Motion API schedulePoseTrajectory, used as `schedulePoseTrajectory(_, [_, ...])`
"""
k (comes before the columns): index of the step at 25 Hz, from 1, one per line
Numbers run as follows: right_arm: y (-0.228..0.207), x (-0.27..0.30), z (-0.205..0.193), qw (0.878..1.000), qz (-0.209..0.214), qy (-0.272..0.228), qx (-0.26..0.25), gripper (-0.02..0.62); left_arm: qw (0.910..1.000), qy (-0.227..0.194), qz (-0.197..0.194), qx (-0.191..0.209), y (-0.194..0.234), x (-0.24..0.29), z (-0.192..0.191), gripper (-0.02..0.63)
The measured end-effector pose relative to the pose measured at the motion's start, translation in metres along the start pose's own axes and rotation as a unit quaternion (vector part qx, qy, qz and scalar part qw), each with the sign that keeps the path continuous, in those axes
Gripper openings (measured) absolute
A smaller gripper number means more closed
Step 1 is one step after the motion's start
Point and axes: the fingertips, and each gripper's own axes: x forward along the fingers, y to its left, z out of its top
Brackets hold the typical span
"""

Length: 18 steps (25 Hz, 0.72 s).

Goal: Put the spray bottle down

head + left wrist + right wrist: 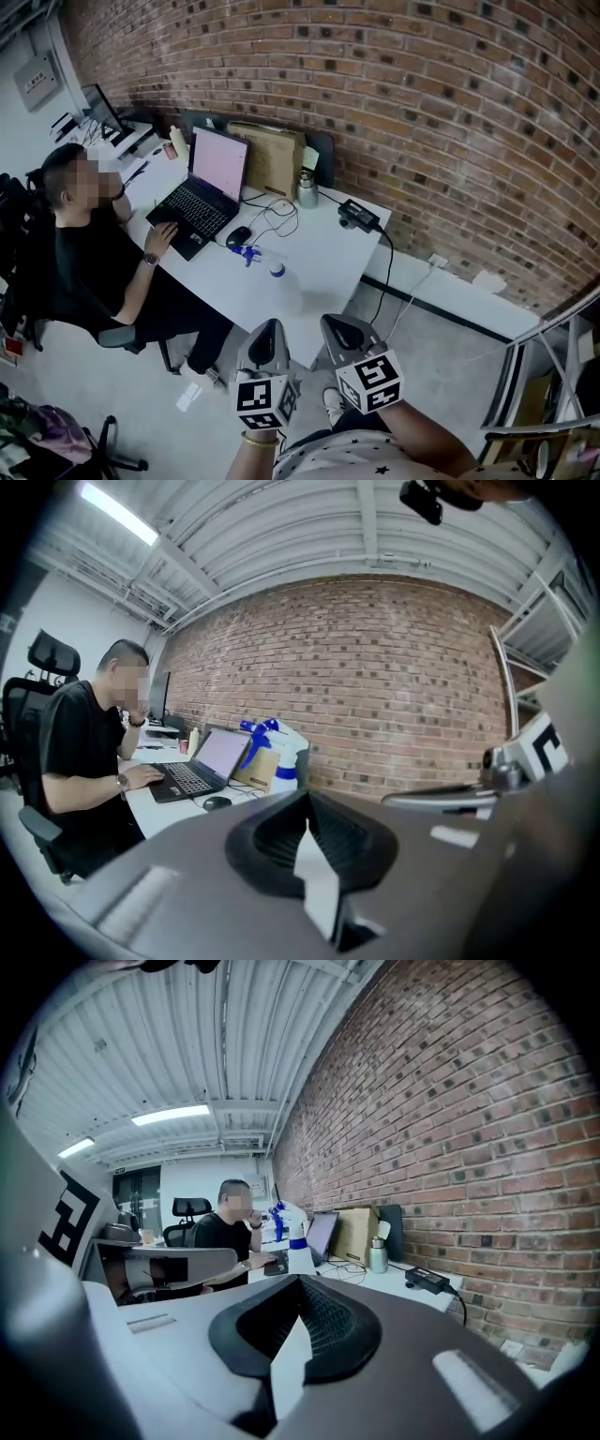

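L gripper (306,797): jaws pressed together, dark ribbed pads meeting at the tip, nothing between them. R gripper (300,1283): same, jaws closed on nothing. In the head view both sit low in frame, side by side, marker cubes facing the camera, tips pointing toward the desk and held off its near edge over the floor.

Spray bottle (277,270) stands on the white desk (323,258), near the front edge, free of both grippers and well apart from them. White body, blue collar, blue trigger head. Both gripper views show it upright; from the head view the pale body blends w/ the desk top, so its outline there is hard to trace, prob. upright too.

Just left of the bottle is a black mouse (238,235), its cable looping behind. Further left is an open laptop (208,187) w/ a pinkish screen, and a seated person (89,253) in a black shirt has one hand on its keyboard. Behind the laptop a brown cardboard box (267,155) leans at the brick wall (422,103). Beside it is a metal flask (307,188). To the R, near the desk's far corner, a black power adapter (359,216) lies w/ its cord running down off the edge.
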Motion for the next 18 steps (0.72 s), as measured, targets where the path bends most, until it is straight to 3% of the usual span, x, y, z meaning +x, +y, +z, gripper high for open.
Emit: schedulePoseTrajectory(18, [0.017, -0.016, 0.017, 1.0, 0.012, -0.011, -0.025, -0.002, 1.0, 0.007, -0.005, 0.006, -0.013, -0.019, 0.01, 0.008])
